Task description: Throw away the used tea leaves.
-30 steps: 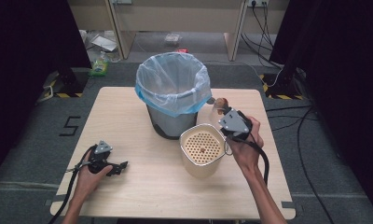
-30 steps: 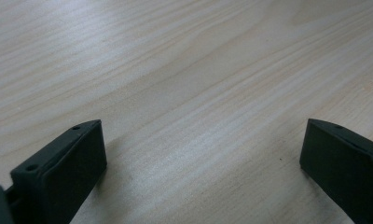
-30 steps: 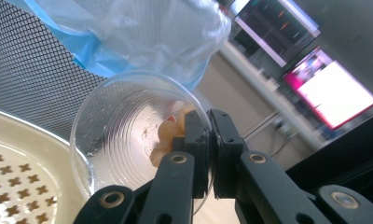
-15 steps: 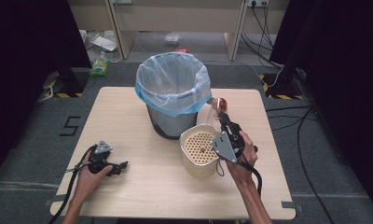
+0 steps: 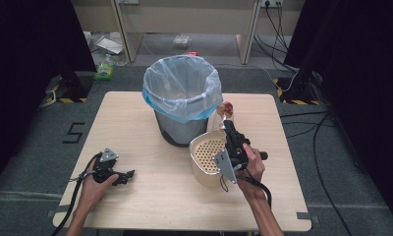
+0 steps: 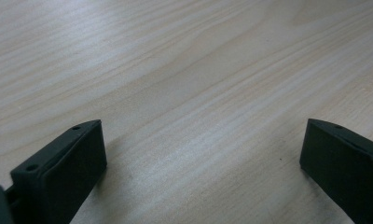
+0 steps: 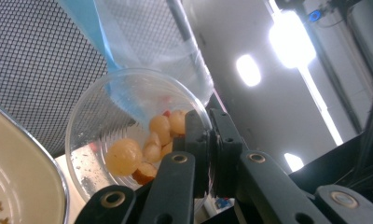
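On the left, the left hand-held gripper (image 5: 128, 174) rests low on the counter (image 5: 135, 123), its jaws spread wide in the left gripper view with nothing but bare wood grain between them; it takes no part in the work at this moment.

At centre stands the bin (image 5: 182, 98), lined with a pale blue bag, and just in front of it to the right sits the cream strainer basket (image 5: 207, 157), which looks empty.

To the right, the right hand-held gripper (image 5: 229, 125) is clamped on the rim of a clear plastic cup (image 7: 133, 135), its jaws pinched on the thin wall. The cup is tilted and lifted beside the bin, above the basket's far edge, with the fruit pieces (image 7: 149, 147) inside. Judging from this, the grasp and lift are done; the emptying of the cup remains.
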The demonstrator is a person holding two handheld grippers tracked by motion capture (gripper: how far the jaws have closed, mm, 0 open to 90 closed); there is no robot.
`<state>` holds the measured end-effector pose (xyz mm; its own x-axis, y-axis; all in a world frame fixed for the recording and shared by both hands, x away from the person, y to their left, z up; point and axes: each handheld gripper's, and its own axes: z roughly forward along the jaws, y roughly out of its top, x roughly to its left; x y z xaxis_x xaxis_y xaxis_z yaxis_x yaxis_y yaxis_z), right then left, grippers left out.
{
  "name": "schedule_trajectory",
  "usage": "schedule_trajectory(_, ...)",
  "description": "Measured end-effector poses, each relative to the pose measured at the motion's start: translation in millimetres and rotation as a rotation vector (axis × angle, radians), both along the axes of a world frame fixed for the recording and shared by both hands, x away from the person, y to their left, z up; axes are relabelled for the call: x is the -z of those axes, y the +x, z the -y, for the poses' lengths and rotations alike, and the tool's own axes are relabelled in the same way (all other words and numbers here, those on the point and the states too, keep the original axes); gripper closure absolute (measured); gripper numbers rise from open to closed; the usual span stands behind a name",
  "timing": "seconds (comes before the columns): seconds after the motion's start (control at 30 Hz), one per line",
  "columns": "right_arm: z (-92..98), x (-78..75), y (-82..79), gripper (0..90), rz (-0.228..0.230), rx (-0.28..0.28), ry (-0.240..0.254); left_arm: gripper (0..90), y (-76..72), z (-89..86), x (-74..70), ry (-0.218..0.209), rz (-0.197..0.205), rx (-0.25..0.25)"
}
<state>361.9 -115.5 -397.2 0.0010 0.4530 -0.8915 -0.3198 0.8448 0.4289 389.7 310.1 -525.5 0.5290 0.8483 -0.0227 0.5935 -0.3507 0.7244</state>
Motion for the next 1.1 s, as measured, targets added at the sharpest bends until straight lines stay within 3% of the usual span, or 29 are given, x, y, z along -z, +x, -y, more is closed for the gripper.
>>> schedule_trajectory(0.03,0.0,0.0,0.0,87.8,0.000,0.000,0.000,0.0,0.0,0.0,0.0,0.000,0.000,0.000)
schedule_trajectory(0.07,-2.5,3.4,-0.3,87.9,0.008,0.016,-0.030,0.0,0.0,0.0,0.0,0.000,0.000,0.000)
schedule_trajectory(0.13,-3.6,3.4,-3.5,87.9,0.027,0.010,-0.023,0.0,-0.1,0.1,0.0,0.000,0.000,-0.001)
schedule_trajectory(0.17,-5.7,3.3,-4.6,87.9,0.058,0.024,-0.055,0.0,-0.1,0.0,0.0,0.000,0.000,-0.001)
schedule_trajectory(0.23,-5.5,4.2,-3.5,87.9,0.051,0.034,-0.040,0.0,-0.1,0.1,0.0,0.000,0.000,-0.001)
schedule_trajectory(0.3,-5.3,2.6,-5.6,88.0,0.093,0.046,-0.058,0.0,-0.1,0.1,0.0,0.000,0.000,-0.001)
schedule_trajectory(0.37,-5.7,2.0,-5.8,88.0,0.100,0.043,-0.057,0.0,-0.1,0.1,0.0,0.000,0.000,-0.001)
schedule_trajectory(0.4,-5.9,3.2,-3.8,87.9,0.089,0.058,-0.069,0.0,-0.1,0.1,0.0,0.000,0.000,-0.001)
schedule_trajectory(0.47,-7.5,6.7,-5.0,88.0,0.133,0.055,-0.117,0.0,-0.2,0.1,0.0,0.000,0.000,-0.001)
schedule_trajectory(0.57,-7.9,6.4,-4.3,88.0,0.121,0.063,-0.098,0.0,-0.2,0.1,0.0,0.000,0.000,-0.002)
schedule_trajectory(0.6,-8.4,5.4,-4.8,88.0,0.135,0.058,-0.116,0.0,-0.2,0.1,0.0,0.000,0.000,-0.002)
schedule_trajectory(0.87,-11.7,4.5,-3.8,88.0,0.132,0.065,-0.125,0.0,-0.2,0.1,0.0,0.000,0.000,-0.002)
schedule_trajectory(0.9,-11.2,2.9,-4.3,88.0,0.152,0.051,-0.111,0.0,-0.2,0.1,0.0,0.000,0.000,-0.002)
schedule_trajectory(0.97,-9.7,3.5,-2.1,88.0,0.111,0.058,-0.067,0.0,-0.2,0.1,0.0,0.000,0.000,-0.002)
schedule_trajectory(1.0,-9.7,3.5,-2.1,88.0,0.111,0.058,-0.067,0.0,-0.3,0.2,0.0,0.000,0.000,-0.003)
schedule_trajectory(1.03,-11.2,2.8,-4.8,88.0,0.145,0.049,-0.105,0.0,-0.3,0.1,0.0,0.000,0.000,-0.003)
schedule_trajectory(1.07,-9.7,6.0,0.3,88.0,0.112,0.069,-0.087,0.0,-0.2,0.1,0.0,0.000,0.000,-0.003)
schedule_trajectory(1.1,-9.6,7.4,0.5,88.0,0.115,0.070,-0.105,0.0,-0.3,0.2,0.0,0.000,0.000,-0.003)
